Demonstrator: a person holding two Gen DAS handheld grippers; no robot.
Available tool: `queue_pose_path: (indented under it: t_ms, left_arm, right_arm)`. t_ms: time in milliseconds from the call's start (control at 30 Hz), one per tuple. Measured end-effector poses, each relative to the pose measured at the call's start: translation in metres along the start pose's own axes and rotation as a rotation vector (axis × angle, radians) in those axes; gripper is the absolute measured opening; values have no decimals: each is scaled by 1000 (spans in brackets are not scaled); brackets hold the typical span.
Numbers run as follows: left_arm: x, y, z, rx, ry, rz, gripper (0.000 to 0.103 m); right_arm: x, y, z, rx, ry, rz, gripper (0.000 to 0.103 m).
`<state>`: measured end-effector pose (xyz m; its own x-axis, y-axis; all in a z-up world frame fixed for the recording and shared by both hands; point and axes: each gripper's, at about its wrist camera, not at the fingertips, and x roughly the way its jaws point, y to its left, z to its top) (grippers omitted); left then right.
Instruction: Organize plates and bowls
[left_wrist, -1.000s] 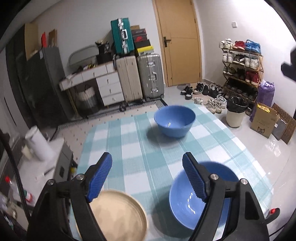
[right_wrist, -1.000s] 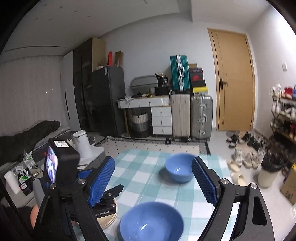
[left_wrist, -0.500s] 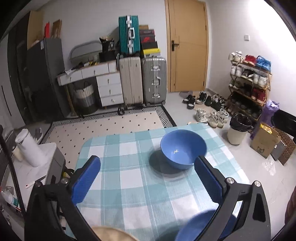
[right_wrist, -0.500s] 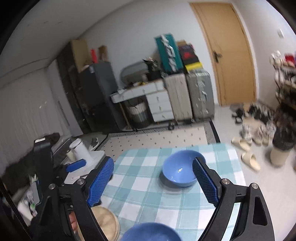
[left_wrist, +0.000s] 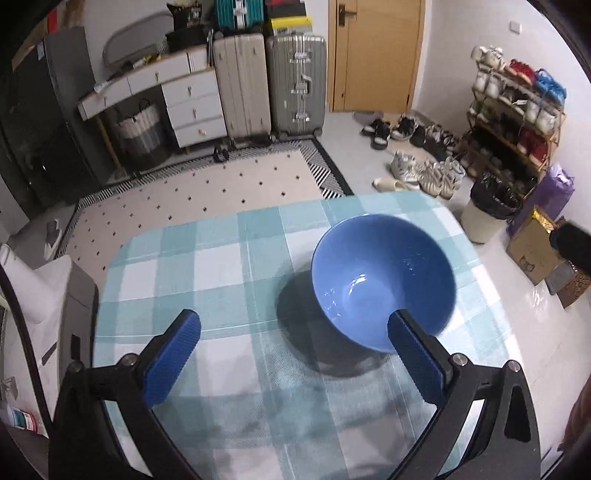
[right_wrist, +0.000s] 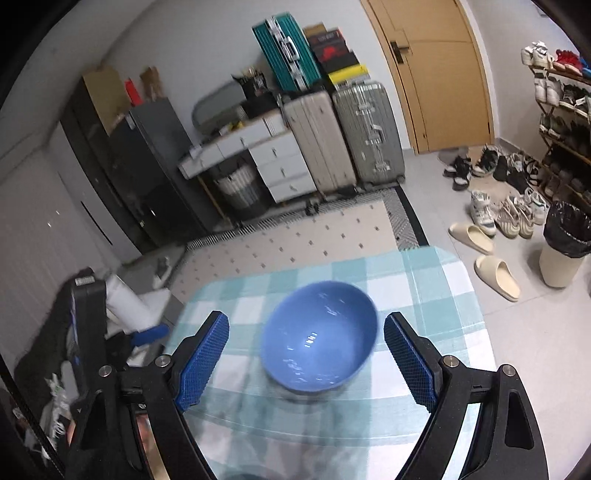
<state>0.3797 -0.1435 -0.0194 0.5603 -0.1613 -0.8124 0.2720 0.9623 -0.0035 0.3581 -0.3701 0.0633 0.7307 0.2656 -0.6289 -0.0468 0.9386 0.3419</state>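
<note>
A single blue bowl (left_wrist: 382, 280) stands empty and upright near the far right corner of the table, on a teal checked cloth (left_wrist: 207, 273). My left gripper (left_wrist: 293, 354) is open and hovers over the cloth on the bowl's near left. Its right finger (left_wrist: 413, 362) overlaps the bowl's near rim in the picture, and nothing lies between the pads. In the right wrist view the same bowl (right_wrist: 319, 336) sits just ahead of my open right gripper (right_wrist: 304, 360), framed between the two blue pads without touching either. The left gripper's black body (right_wrist: 88, 314) shows at the left.
The table's far edge (left_wrist: 332, 203) drops to a dotted rug (left_wrist: 207, 188). Behind it stand suitcases (left_wrist: 295, 81) and a white drawer unit (left_wrist: 192, 99). A bin (right_wrist: 561, 247), slippers (right_wrist: 495, 273) and a shoe rack (left_wrist: 517, 122) line the right side.
Both grippers moved forward over the table toward the far bowl, which now looms large. The nearer blue bowl and beige plate dropped out of view. The left jaws spread wider.
</note>
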Motion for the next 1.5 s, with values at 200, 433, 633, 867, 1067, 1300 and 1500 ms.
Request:
queue_pose_path:
  t_ms: [200, 433, 633, 867, 1067, 1300, 1500]
  left_arm:
    - [50, -10, 8, 9, 99, -40, 102]
    - [88, -17, 19, 7, 173, -63, 98]
    - [117, -19, 18, -5, 248, -79, 64]
    - [135, -15, 7, -21, 330, -130, 22]
    - [131, -24, 0, 30, 352, -137, 13]
    - [124, -22, -3, 39, 384, -173, 12]
    - [109, -26, -21, 103, 415, -165, 12]
  right_arm:
    - [67, -34, -17, 44, 102, -29, 84]
    - [123, -67, -40, 117, 199, -26, 80]
    - [142, -82, -50, 158, 225, -14, 80]
    - [146, -91, -57, 170, 240, -19, 80]
    - [149, -91, -62, 166, 263, -27, 80]
    - [148, -85, -63, 164, 274, -19, 80]
    - [144, -78, -68, 157, 294, -14, 80]
